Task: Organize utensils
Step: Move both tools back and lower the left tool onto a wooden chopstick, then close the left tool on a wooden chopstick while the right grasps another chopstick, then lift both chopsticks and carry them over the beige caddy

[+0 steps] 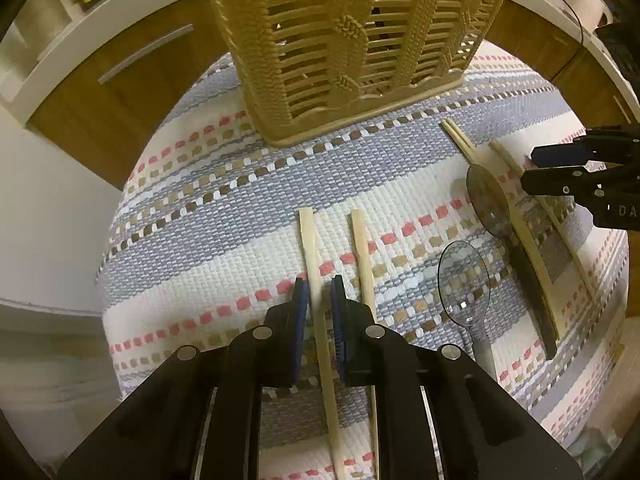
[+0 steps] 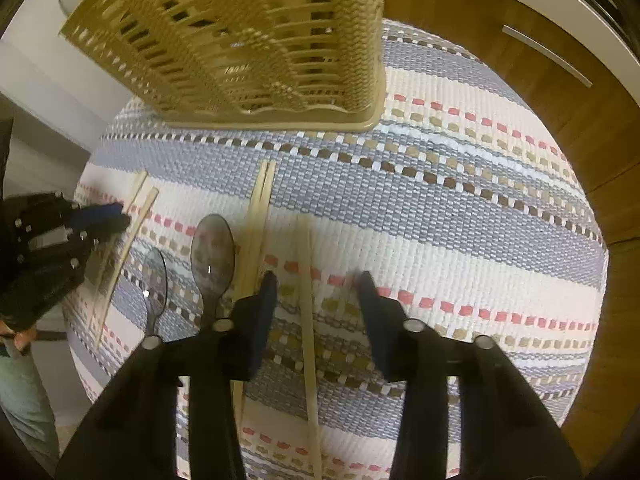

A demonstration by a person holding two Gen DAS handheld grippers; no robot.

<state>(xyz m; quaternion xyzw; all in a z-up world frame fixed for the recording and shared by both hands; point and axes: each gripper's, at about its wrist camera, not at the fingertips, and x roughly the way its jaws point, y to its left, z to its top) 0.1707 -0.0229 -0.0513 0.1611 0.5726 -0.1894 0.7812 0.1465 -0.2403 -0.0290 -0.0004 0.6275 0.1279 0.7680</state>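
left gripper (image 1: 320, 296): jaws narrowly apart astride a chopstick (image 1: 314, 264), contact seemingly absent | right gripper (image 2: 316, 292): jaws apart over another chopstick (image 2: 306, 300) | spoons (image 1: 464, 284), remaining chopsticks flat on striped mat (image 1: 224, 200) | basket (image 1: 352, 40) behind

Warm dim indoor light, yellow cast; heavy fisheye bending and dark vignette at edges; right wrist view motion-blurred, left sharper; small glare on spoon (image 1: 464, 284)
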